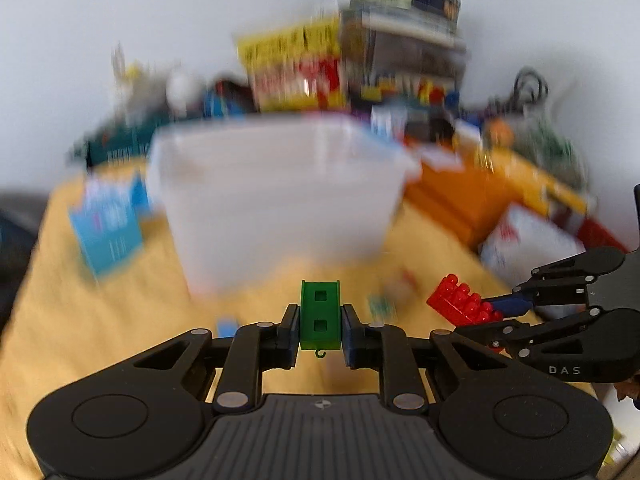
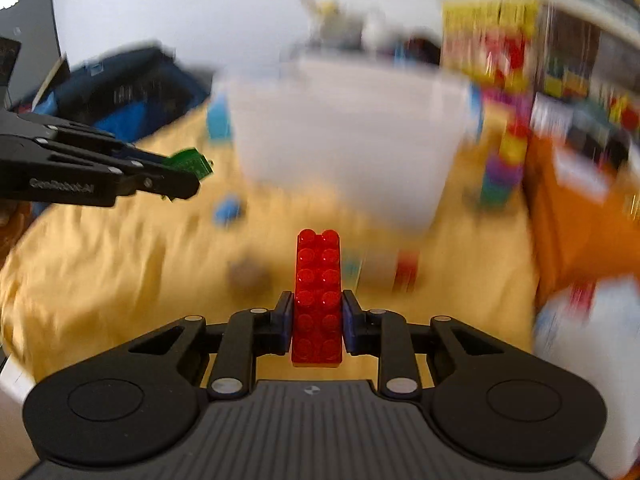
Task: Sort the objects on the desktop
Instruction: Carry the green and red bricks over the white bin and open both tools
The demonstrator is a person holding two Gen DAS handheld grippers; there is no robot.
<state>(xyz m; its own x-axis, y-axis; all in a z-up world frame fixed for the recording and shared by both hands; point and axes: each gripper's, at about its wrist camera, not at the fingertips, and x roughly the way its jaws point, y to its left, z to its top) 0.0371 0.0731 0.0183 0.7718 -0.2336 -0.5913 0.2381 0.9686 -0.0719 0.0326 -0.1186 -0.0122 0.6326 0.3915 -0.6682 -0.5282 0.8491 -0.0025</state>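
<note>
Grippers are both carrying loads above the yellow cloth [image 1: 120, 292]. Left gripper [image 1: 320, 322] is clamping a green block [image 1: 320, 318] between its two pads; the block is sitting squarely in the gap, its open underside with two square holes facing the camera and a small hook hanging at its near end. Seen from the right wrist, the same green piece is projecting beyond the tips of the left gripper [image 2: 180, 178], clear of the cloth.

Right gripper [image 2: 317, 322] is gripping a red studded brick [image 2: 318, 300] at its near half, studs facing up; the far half is extending well past the fingertips. From the left wrist, the red brick [image 1: 462, 300] is jutting out of the right gripper [image 1: 496, 312], tilted.

White translucent bin [image 1: 276, 196] is standing on the cloth ahead of both tools, well apart from either held piece. Small loose items are lying on the cloth between tools and bin, too blurred to identify. Background clutter is smeared by motion blur.
</note>
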